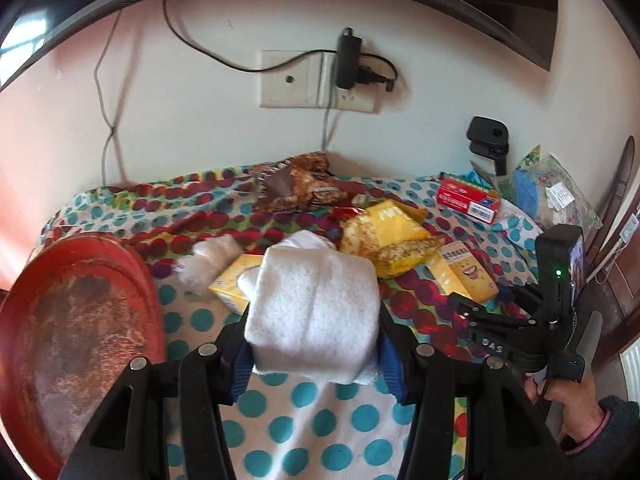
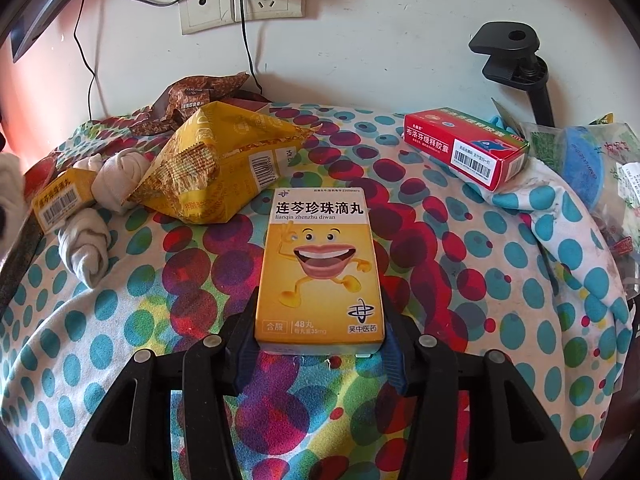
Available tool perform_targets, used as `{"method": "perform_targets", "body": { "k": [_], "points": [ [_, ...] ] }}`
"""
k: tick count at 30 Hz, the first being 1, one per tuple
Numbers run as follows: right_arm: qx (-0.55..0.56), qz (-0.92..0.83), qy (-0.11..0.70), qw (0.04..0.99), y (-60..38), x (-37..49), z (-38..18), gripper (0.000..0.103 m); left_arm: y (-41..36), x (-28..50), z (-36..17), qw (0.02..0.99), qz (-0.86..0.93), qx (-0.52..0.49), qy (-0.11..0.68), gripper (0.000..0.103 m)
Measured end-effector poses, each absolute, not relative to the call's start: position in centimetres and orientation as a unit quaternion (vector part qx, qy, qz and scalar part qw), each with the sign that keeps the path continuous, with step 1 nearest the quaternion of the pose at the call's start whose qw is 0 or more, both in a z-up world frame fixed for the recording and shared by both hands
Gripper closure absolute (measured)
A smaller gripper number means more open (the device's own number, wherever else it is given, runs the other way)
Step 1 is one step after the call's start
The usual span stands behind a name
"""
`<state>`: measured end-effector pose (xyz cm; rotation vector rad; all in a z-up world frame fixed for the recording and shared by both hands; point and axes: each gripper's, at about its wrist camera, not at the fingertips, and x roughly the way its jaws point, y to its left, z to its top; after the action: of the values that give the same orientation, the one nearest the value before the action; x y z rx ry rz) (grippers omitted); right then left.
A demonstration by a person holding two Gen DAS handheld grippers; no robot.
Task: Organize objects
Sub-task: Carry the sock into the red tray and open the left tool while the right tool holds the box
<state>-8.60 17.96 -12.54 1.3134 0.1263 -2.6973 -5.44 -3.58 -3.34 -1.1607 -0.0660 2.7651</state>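
Observation:
My left gripper (image 1: 314,344) is shut on a white rolled cloth bundle (image 1: 316,300), its blue pads pressing both sides, held up above the dotted cloth (image 1: 304,412). A rusty red tray (image 1: 80,320) lies to the left of it. My right gripper (image 2: 320,344) is shut on the near end of a yellow medicine box (image 2: 320,268) with a cartoon mouth; the box lies flat on the dotted cloth (image 2: 480,280). From the left wrist view the same box (image 1: 468,276) shows at the right.
A yellow snack bag (image 2: 224,160), a brown snack bag (image 1: 296,188), a second yellow box (image 2: 60,196) and rolled socks (image 2: 120,184) lie at the back left. A red medicine box (image 2: 464,148), a plastic bag (image 2: 584,168) and a black clamp (image 2: 512,56) stand right. The wall socket (image 2: 240,4) trails cables.

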Motion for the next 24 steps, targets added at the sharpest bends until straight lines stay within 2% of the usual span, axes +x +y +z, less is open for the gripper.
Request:
{"method": "perform_targets", "body": {
  "k": [7,13,24],
  "points": [
    [0.438,-0.896,0.042,0.066,18.0,-8.8,-12.6,0.055,-13.3,-4.8,-1.9,-0.021,0.924,-0.38,-0.036,0.05],
    [0.438,-0.896,0.043,0.065,18.0,-8.7,-12.5,0.054,-21.9,-4.8,-3.5,-0.073,0.909,-0.402,-0.082,0.05],
    [0.438,-0.896,0.044,0.065,18.0,-8.7,-12.5,0.054,-29.3,-6.9,-7.3,-0.118,0.883,-0.449,-0.064,0.05]
  ]
}}
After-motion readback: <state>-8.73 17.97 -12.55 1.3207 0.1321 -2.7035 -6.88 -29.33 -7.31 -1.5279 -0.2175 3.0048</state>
